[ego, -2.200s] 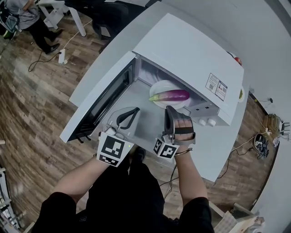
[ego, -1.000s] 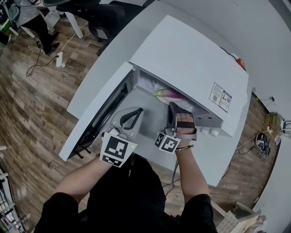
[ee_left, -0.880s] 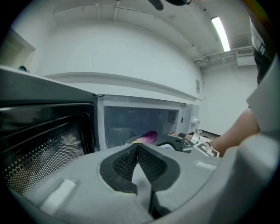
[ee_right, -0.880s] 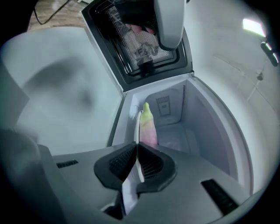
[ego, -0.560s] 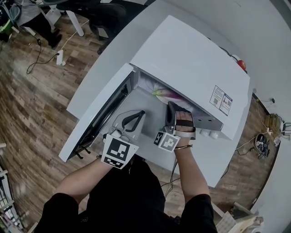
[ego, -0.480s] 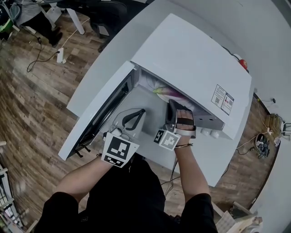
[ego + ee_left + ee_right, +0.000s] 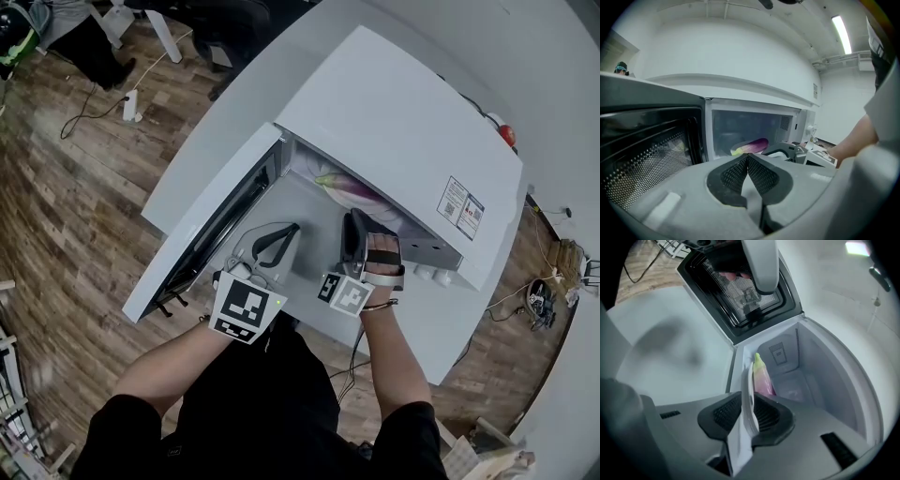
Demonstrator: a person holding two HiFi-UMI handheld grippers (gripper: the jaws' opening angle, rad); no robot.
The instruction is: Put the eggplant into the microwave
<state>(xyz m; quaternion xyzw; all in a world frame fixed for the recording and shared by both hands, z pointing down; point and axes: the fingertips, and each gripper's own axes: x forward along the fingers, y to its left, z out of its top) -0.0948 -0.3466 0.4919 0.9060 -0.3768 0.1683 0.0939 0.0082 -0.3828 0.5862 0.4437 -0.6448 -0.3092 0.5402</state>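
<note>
- Since the earliest picture the plate (image 7: 748,392) and its eggplant (image 7: 349,188) have gone deeper into the microwave (image 7: 394,112). Then they lay out in the open mouth; now only part of the eggplant shows under the top edge, and the right gripper (image 7: 352,221) has followed them in.
- The white table (image 7: 234,98) carries the microwave, over a wooden floor (image 7: 66,187).
- The microwave door (image 7: 202,220) stands swung wide open on the left side.
- The plate sits in the cavity. In the right gripper view it is seen edge-on, running away from the jaws.
- The eggplant lies on the plate inside the cavity. Its long axis runs across the cavity's width, green stem end toward the door side and purple body toward the control side.
- The right gripper reaches level into the opening, its jaws clamped on the plate's near rim. The right hand (image 7: 380,261) is strapped behind it, forearm straight back to the body.
- The left gripper (image 7: 284,232) hovers over the table before the open door, aimed at the cavity. Its jaws are pressed together with nothing between them.
</note>
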